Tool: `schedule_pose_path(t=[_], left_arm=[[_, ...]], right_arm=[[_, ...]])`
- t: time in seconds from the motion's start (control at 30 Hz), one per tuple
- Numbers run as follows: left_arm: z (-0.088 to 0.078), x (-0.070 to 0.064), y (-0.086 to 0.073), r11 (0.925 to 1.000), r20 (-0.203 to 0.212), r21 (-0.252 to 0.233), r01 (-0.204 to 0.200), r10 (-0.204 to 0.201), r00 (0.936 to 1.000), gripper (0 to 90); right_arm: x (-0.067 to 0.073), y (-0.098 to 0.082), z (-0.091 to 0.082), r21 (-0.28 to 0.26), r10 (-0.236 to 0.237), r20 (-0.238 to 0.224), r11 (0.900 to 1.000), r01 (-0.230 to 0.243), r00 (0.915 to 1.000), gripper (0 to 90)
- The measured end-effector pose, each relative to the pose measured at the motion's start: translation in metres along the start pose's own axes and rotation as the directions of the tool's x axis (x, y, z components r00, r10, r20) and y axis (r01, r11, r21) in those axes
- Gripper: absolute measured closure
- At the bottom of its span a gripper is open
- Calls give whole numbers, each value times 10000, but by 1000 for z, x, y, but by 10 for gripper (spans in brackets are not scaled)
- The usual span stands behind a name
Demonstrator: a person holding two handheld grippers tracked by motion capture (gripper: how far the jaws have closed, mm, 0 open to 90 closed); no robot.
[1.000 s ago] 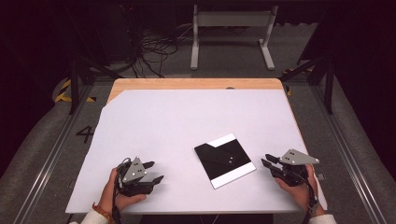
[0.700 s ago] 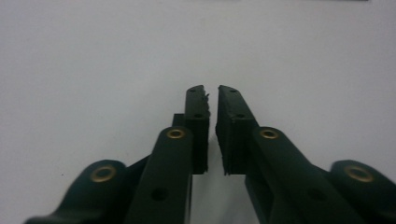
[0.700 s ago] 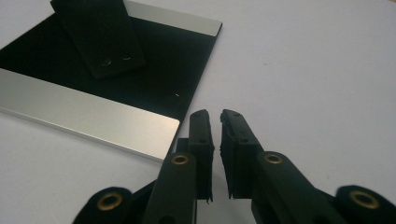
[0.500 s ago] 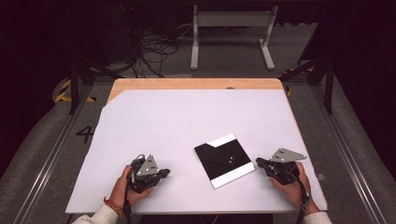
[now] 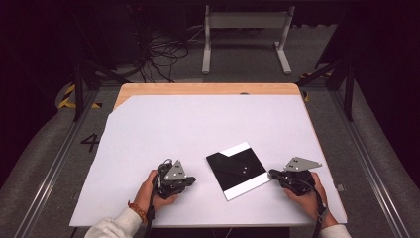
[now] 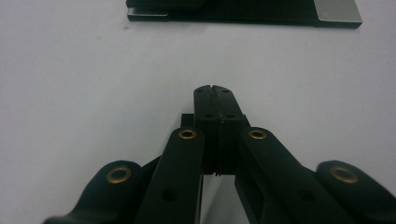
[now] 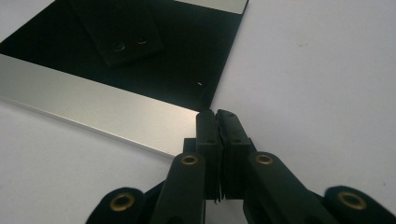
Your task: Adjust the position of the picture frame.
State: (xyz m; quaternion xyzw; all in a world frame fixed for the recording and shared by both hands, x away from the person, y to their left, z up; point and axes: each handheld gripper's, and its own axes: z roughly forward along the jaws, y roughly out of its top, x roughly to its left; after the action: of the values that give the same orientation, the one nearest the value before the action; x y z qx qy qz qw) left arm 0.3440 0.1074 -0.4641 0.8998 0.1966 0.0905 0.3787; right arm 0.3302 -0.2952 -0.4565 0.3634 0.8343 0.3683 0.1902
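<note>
Your left tongs (image 5: 190,180) and right tongs (image 5: 272,173) are clenched empty, flanking a flat black plate (image 5: 236,169) on the white surface (image 5: 198,129). Pushed with clenched tips, the thin plate could slide away.
</note>
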Motion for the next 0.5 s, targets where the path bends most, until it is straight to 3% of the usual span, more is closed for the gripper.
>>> schedule_pose_path(t=[0.5], left_arm=[[15,7,15,10000,147,-24,-1,2,9999,895]], right_arm=[[0,1,0,104,117,-355,9999,-113,9993,900]])
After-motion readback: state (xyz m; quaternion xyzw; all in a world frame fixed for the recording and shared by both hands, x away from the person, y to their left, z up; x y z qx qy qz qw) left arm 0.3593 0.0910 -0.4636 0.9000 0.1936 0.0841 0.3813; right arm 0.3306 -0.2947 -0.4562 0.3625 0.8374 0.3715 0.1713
